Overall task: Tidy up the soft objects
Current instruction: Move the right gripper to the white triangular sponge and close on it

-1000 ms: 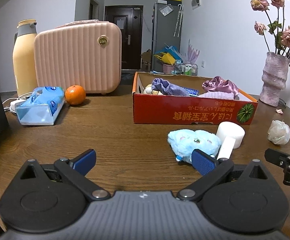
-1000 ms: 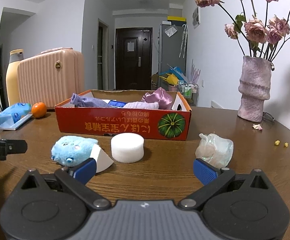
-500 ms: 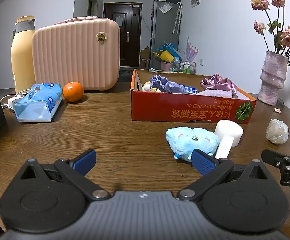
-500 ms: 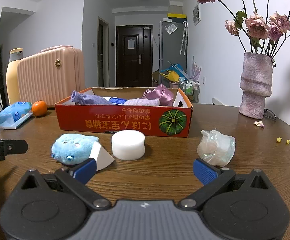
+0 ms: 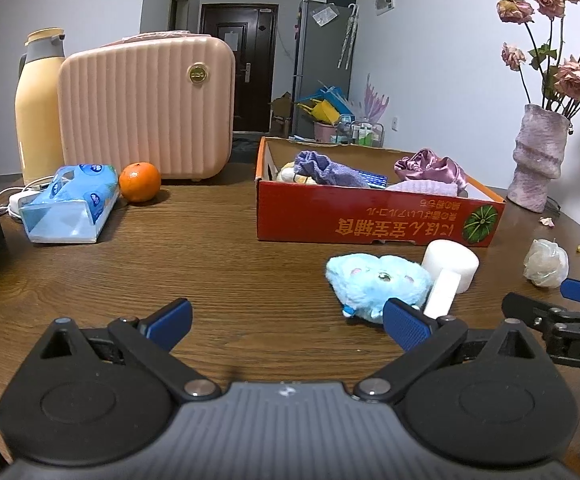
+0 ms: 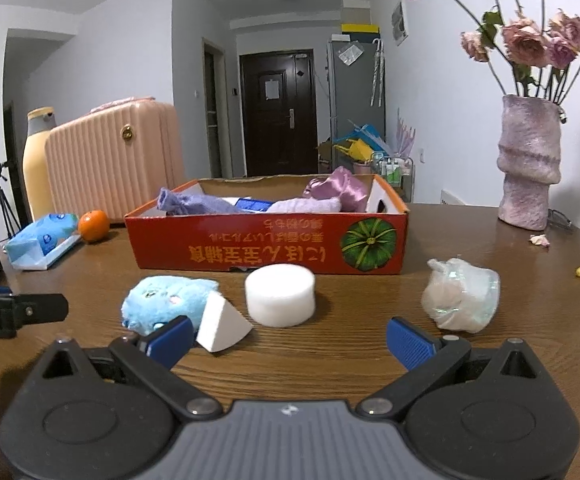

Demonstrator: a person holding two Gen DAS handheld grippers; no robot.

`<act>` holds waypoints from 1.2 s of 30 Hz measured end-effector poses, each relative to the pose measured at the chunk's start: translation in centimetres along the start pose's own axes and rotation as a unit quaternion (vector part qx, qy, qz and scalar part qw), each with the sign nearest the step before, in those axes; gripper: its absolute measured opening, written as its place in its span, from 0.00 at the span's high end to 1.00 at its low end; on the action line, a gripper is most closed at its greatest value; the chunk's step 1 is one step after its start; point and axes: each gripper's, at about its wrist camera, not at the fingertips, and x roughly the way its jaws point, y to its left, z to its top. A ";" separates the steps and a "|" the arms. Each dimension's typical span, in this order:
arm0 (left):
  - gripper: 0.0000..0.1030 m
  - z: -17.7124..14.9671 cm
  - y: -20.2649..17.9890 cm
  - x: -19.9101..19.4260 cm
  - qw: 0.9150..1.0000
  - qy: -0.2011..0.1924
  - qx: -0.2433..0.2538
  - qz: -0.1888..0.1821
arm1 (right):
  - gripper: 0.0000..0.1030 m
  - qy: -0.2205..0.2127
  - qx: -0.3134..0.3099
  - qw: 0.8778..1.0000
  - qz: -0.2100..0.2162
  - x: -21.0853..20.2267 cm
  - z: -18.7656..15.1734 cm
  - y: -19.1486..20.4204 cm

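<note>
**Closing in on the soft things by the red box**

Left wrist view: the left gripper (image 5: 286,320) has edged nearer than a second ago, jaws spread and empty. A blue plush toy (image 5: 378,285) lies just past its right fingertip, touching a white foam wedge (image 5: 443,294) and foam cylinder (image 5: 451,262). The red cardboard box (image 5: 374,220) of fabrics sits behind.

Right wrist view: the right gripper (image 6: 288,338) is likewise closer, spread wide and empty. A crumpled plastic bundle (image 6: 461,300) sits near its right fingertip, with the vase (image 6: 529,164) behind.
</note>
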 end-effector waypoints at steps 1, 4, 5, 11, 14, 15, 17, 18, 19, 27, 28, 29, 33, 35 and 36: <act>0.00 0.0 0.2 0.0 1.000 0.000 -0.001 0.001 | 0.00 0.004 -0.004 1.000 0.000 0.3 0.1 0.4; 0.00 0.1 0.8 0.1 1.000 0.001 -0.004 0.006 | 0.02 0.012 -0.015 1.000 0.001 1.2 0.4 1.4; 0.00 0.2 1.0 0.2 1.000 0.001 -0.005 0.007 | 0.03 0.015 -0.019 1.000 0.002 1.5 0.4 1.7; 0.00 0.3 2.2 0.2 1.000 0.001 -0.011 0.014 | 0.17 0.044 -0.035 0.998 -0.002 3.7 0.8 3.1; 0.00 0.4 2.5 0.3 1.000 0.002 -0.013 0.016 | 0.22 0.058 -0.036 0.998 0.001 4.7 1.0 3.5; 0.00 0.4 2.6 0.3 1.000 0.002 -0.014 0.017 | 0.27 0.062 -0.036 0.997 0.002 5.1 1.0 3.7; 0.00 0.4 2.7 0.3 1.000 0.003 -0.015 0.016 | 0.32 0.071 -0.036 0.997 0.005 5.7 1.1 3.9; 0.00 0.4 2.7 0.3 1.000 0.003 -0.015 0.016 | 0.32 0.076 -0.035 0.996 0.008 6.0 1.2 4.1; 0.00 0.4 2.7 0.3 1.000 0.003 -0.014 0.016 | 0.36 0.079 -0.034 0.996 0.009 6.3 1.2 4.2; 0.00 0.4 2.6 0.3 1.000 0.003 -0.013 0.016 | 0.67 0.098 -0.026 0.995 0.022 8.0 1.6 4.5; 0.00 0.4 2.6 0.4 1.000 0.003 -0.013 0.016 | 0.69 0.097 -0.026 0.995 0.023 8.0 1.5 4.5; 0.00 0.4 2.6 0.4 1.000 0.003 -0.013 0.017 | 0.71 0.096 -0.025 0.995 0.025 7.9 1.5 4.4; 0.00 0.4 2.7 0.4 1.000 0.002 -0.012 0.020 | 0.75 0.092 -0.023 0.995 0.028 7.6 1.6 4.3; 0.00 0.3 2.5 0.4 1.000 0.000 -0.011 0.022 | 0.76 0.087 -0.022 0.996 0.028 7.4 1.6 4.2; 0.00 0.3 2.5 0.4 1.000 -0.001 -0.010 0.023 | 0.76 0.083 -0.022 0.996 0.027 7.2 1.6 4.1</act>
